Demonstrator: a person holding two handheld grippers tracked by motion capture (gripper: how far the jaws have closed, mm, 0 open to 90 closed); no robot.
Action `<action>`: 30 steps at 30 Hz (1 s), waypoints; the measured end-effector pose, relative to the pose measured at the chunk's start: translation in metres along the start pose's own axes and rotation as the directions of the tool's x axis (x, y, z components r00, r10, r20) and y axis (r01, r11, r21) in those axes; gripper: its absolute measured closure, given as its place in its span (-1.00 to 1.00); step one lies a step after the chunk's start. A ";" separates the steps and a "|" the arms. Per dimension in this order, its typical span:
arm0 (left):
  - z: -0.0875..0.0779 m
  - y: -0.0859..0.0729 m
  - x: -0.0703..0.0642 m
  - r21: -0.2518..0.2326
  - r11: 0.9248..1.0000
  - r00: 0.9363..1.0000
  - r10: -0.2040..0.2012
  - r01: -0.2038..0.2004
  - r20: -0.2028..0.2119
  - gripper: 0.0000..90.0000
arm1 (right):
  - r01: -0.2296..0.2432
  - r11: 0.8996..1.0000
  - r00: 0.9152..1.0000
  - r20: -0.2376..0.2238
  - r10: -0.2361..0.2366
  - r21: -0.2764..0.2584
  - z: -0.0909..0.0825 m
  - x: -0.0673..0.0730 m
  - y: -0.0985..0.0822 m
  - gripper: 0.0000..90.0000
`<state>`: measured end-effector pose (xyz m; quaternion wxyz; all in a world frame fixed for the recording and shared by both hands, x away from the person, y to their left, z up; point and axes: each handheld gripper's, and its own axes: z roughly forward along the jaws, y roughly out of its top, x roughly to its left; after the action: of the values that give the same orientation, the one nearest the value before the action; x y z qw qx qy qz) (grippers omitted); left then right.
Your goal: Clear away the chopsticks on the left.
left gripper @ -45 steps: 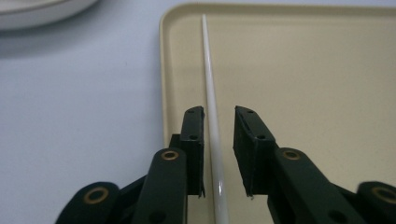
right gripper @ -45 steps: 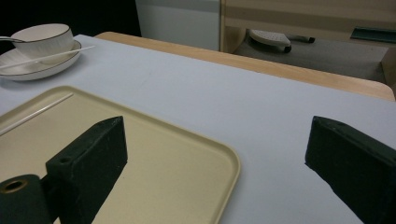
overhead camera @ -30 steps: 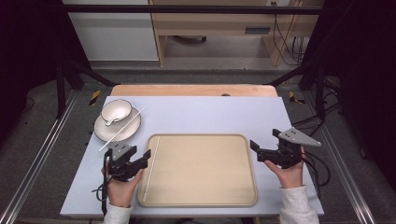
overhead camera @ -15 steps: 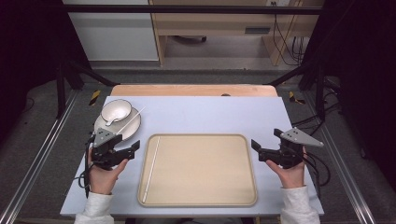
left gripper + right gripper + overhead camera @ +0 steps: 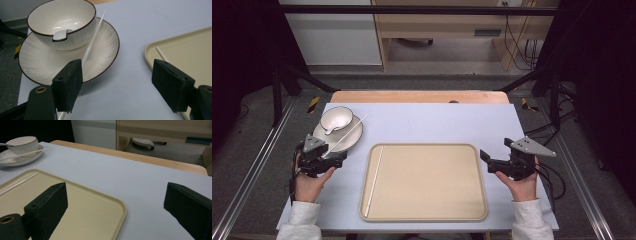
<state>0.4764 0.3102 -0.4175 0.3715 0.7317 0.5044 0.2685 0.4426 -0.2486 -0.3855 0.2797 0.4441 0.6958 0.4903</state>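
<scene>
White thin chopstick (image 5: 93, 42) lies slanted across the cream ribbed plate (image 5: 107, 47), leaning on the white dark-rimmed bowl (image 5: 62, 18); its near end passes just beside one pad of the left gripper (image 5: 122, 87), long axis running away from it. Jaws have just been opening: wide now, nothing between them. Right gripper (image 5: 120, 212), well apart beside the beige tray (image 5: 472, 205), gapes empty. A second chopstick (image 5: 374, 180) rests in the tray.

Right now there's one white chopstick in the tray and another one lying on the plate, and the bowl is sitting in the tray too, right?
Not quite. The bowl sits on the plate, not in the tray. The high view shows it at the table's far left corner. The rest is right: one chopstick lies in the tray and the other chopstick rests across the plate.
</scene>
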 end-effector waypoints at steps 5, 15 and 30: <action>0.008 0.001 0.012 0.011 1.000 1.000 -0.003 0.003 -0.005 -0.47 | 0.002 1.000 1.000 0.004 -0.002 0.000 0.000 0.000 0.000 -0.88; 0.036 0.004 0.032 0.060 0.998 1.000 -0.007 0.007 -0.012 -0.33 | 0.010 1.000 1.000 0.009 -0.010 0.013 0.002 0.000 -0.001 -0.88; 0.067 0.008 0.041 0.121 0.992 0.999 0.036 -0.032 -0.029 0.13 | 0.015 1.000 1.000 0.012 -0.015 0.022 0.005 0.001 -0.002 -0.87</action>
<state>0.5464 0.3283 -0.4490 0.3139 0.7571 0.5130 0.2551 0.4455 -0.2457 -0.3886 0.2827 0.4448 0.7027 0.4780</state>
